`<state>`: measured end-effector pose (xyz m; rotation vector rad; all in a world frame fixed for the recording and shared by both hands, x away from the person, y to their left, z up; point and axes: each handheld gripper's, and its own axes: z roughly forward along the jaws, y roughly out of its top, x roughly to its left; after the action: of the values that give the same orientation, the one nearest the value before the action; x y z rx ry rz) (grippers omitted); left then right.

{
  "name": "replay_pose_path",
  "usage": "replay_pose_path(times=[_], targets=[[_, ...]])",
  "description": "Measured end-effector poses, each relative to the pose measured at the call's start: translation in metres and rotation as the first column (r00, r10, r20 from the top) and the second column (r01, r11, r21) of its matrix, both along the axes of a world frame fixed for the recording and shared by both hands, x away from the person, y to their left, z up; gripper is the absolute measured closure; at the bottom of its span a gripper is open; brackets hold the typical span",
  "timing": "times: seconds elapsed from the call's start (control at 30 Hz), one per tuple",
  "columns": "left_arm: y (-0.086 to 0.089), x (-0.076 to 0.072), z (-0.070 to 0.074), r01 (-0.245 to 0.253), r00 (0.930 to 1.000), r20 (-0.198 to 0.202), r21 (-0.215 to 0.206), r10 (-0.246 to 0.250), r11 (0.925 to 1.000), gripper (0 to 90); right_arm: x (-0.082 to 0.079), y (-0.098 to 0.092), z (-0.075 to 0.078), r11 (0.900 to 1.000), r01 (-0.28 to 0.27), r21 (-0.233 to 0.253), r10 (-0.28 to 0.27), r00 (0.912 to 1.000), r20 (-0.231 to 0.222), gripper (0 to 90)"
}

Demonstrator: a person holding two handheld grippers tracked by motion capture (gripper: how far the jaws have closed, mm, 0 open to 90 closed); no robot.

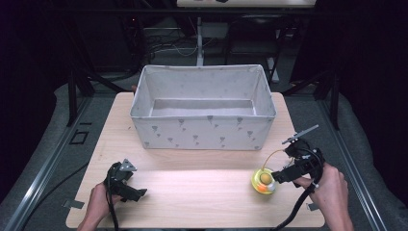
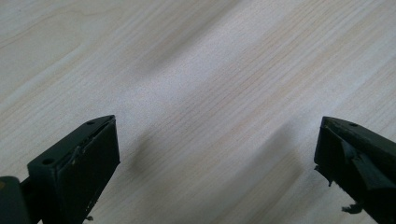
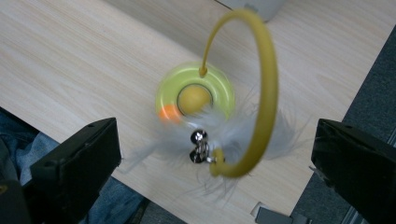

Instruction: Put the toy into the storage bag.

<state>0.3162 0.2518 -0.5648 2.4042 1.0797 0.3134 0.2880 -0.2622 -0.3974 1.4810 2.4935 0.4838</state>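
**Two hand-held grippers at a table, the right one poised over a small cat toy**

A pale wooden table [image 1: 192, 192] holds a large grey fabric bin [image 1: 203, 107] at its far side; the bin looks empty. Near the front right edge sits a cat toy [image 1: 263, 181]: a round yellow-green base with an orange ball [image 3: 167, 113] in its track and a yellow ball at its centre. A thin yellow wire [image 3: 264, 93] arches up from the base and curls back down, ending in small metal bells [image 3: 200, 145] and a tuft of white feathers [image 3: 233, 133].

The right gripper [image 1: 281, 175], held in the person's right hand [image 1: 329, 190], hovers just beside and above the toy. Its jaws stand wide apart, with the wire loop and feathers between them but not touched.

The left gripper [image 1: 135, 193], in the left hand [image 1: 98, 204], rests low at the front left, well apart from the toy. Its jaws are also spread wide over bare wood, holding nothing.

The toy appears light and likely to slide or tip. The wire looks springy and the feathers soft, so both would give under a pinch. The hard plastic rim of the base seems the surest place to take hold.
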Motion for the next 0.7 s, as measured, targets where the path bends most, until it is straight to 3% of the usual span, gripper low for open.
replay_pose_path(times=[0.3,0.6,0.7], targets=[[0.001,0.000,0.001,-0.002,1.0000,-0.002,-0.009,0.002,1.0000,0.3,0.021,0.013,0.013,0.999,-0.037,-0.037,0.036,0.9992,-0.020,0.8],[0.001,0.000,0.000,-0.001,1.0000,-0.004,-0.009,0.001,1.0000,0.1,0.036,0.018,0.011,0.998,-0.054,-0.029,0.053,0.9978,-0.039,0.7],[0.001,0.000,0.000,0.000,1.0000,-0.004,-0.008,0.000,1.0000,0.1,0.042,0.018,0.010,0.999,-0.045,-0.029,0.044,0.9982,-0.040,5.4]])
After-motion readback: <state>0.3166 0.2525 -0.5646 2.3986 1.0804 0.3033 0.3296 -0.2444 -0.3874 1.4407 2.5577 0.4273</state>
